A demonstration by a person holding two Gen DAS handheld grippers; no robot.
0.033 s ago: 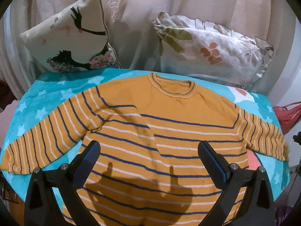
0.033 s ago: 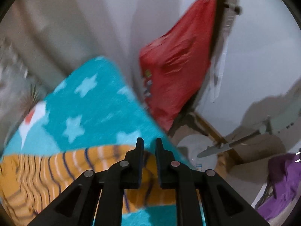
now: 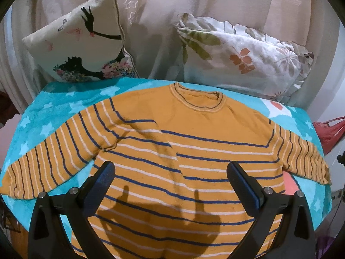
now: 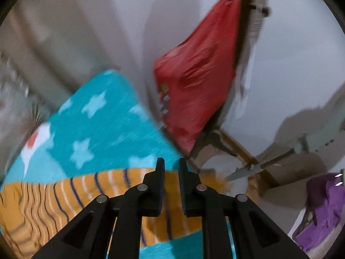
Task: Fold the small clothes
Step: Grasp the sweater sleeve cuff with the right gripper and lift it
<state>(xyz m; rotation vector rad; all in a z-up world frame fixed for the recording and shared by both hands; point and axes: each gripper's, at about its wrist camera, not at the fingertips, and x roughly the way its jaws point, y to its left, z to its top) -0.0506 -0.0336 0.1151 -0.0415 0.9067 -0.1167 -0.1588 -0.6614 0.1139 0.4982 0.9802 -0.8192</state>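
Observation:
An orange sweater (image 3: 194,129) with blue and white stripes lies flat, front up, on a turquoise star blanket (image 3: 54,112), both sleeves spread out to the sides. My left gripper (image 3: 170,170) is open and empty, hovering above the sweater's lower body. My right gripper (image 4: 170,164) has its jaws nearly closed with a narrow gap and nothing between them. It hangs over the cuff end of the right sleeve (image 4: 64,194) near the blanket's right edge (image 4: 151,125). The right wrist view is blurred.
Two cushions lean on a curtain at the back: one with a silhouette print (image 3: 82,49), one floral (image 3: 241,58). Off the blanket's right edge hang a red bag (image 4: 194,82) on a pole, with purple cloth (image 4: 321,211) lower right.

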